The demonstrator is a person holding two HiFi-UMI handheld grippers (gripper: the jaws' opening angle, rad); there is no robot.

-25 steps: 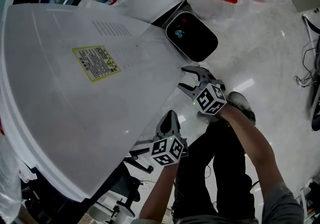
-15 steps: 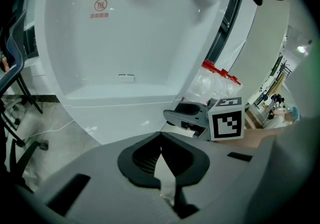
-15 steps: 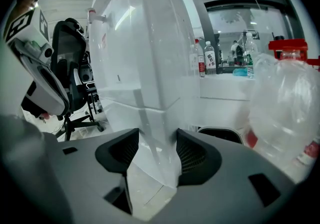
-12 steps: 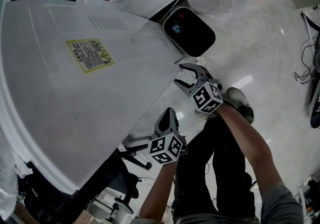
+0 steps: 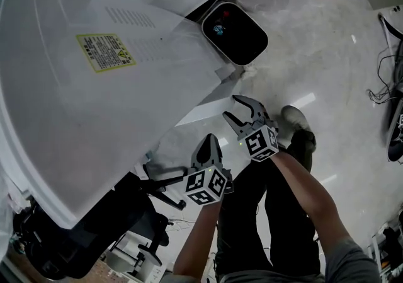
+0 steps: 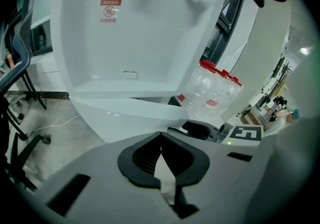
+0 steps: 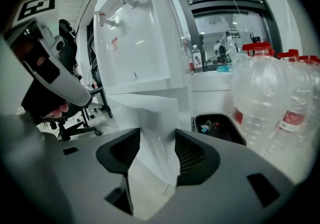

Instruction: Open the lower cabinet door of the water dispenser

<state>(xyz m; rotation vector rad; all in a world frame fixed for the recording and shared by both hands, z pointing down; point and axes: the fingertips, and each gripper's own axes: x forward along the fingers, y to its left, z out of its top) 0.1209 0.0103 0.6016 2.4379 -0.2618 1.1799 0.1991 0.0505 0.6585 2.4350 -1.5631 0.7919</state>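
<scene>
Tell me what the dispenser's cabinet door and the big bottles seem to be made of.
The cabinet door looks like white plastic, smooth and slightly glossy, with soft reflections. The big bottles look like clear plastic: the background shows through them.

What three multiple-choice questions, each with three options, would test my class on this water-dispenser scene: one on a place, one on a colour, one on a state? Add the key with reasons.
1. Where does the black rounded waste bin stand?
A. On the floor beside the white water dispenser
B. On top of the dispenser
C. Inside its cabinet

2. What colour is the rectangular warning label on the dispenser's panel?
A. Blue
B. Yellow
C. Green

3. How does the white lower cabinet door stand?
A. Shut flush
B. Lying detached on the floor
C. Swung partly open

Key:
1 A: the head view shows the bin on the floor next to the dispenser's corner.
2 B: the head view shows the label yellow with dark print.
3 C: the door's free edge juts out from the dispenser's body in the head view and both gripper views.
</scene>
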